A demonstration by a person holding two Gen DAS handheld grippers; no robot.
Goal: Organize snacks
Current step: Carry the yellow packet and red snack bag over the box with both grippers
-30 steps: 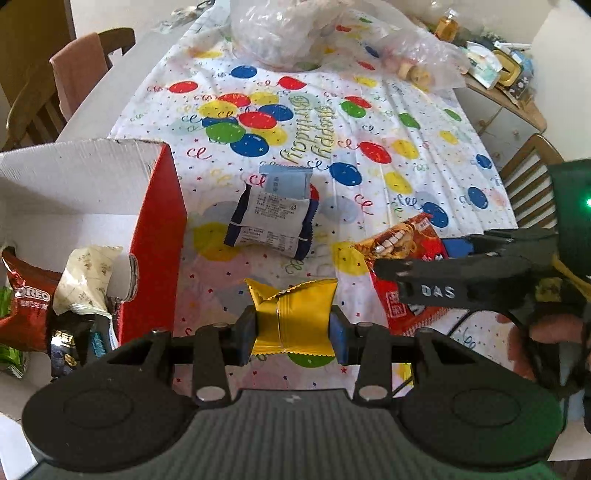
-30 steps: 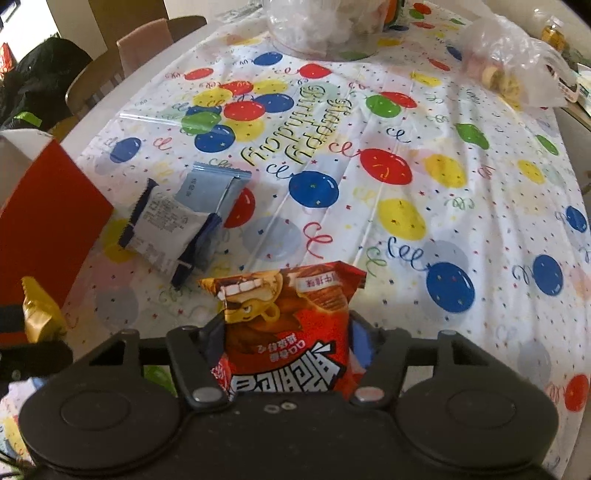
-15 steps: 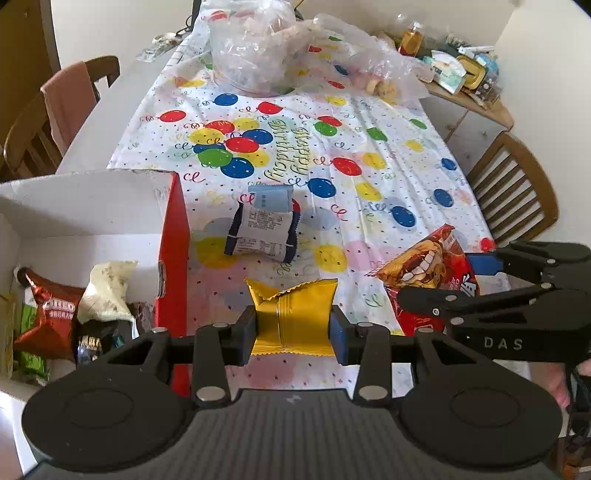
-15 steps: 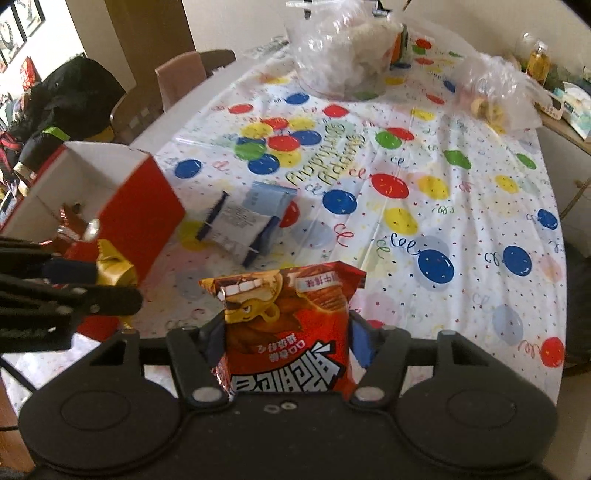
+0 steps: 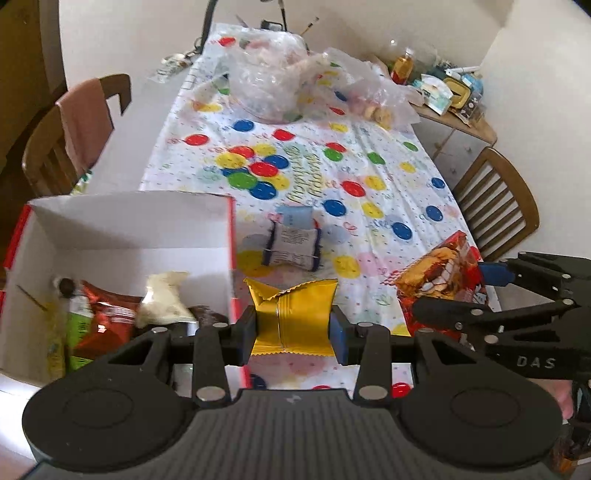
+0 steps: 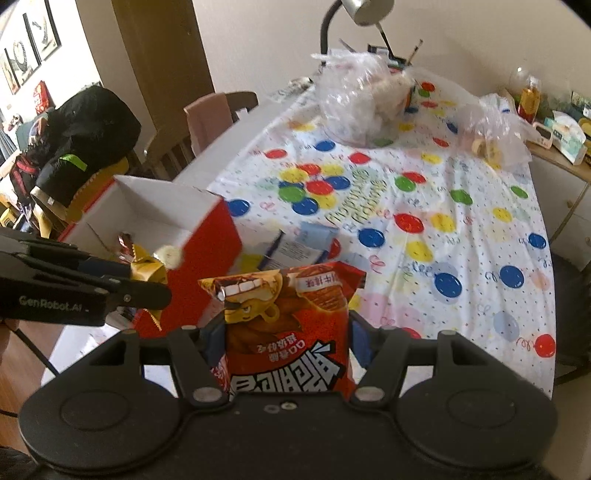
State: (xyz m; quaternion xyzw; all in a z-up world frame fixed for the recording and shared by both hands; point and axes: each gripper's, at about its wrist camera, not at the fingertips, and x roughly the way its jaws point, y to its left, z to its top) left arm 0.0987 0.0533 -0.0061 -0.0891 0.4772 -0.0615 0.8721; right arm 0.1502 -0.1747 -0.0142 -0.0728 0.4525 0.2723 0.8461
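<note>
My left gripper is shut on a gold foil snack packet, held in the air near the right wall of the red box. The box is white inside and holds several snack packs. My right gripper is shut on a red snack bag with a cartoon face, raised above the table's near edge. From the right wrist view the left gripper and its gold packet hang beside the box. A white and blue snack pack lies on the balloon tablecloth.
Clear plastic bags of food sit at the table's far end. Wooden chairs stand on both sides, the left chair draped with a pink cloth. A cluttered side cabinet is at the back right. A desk lamp rises behind the bags.
Both grippers have risen with their packets, so more of the room shows. The left one has shifted toward the red box, whose inside is now in fuller view.
</note>
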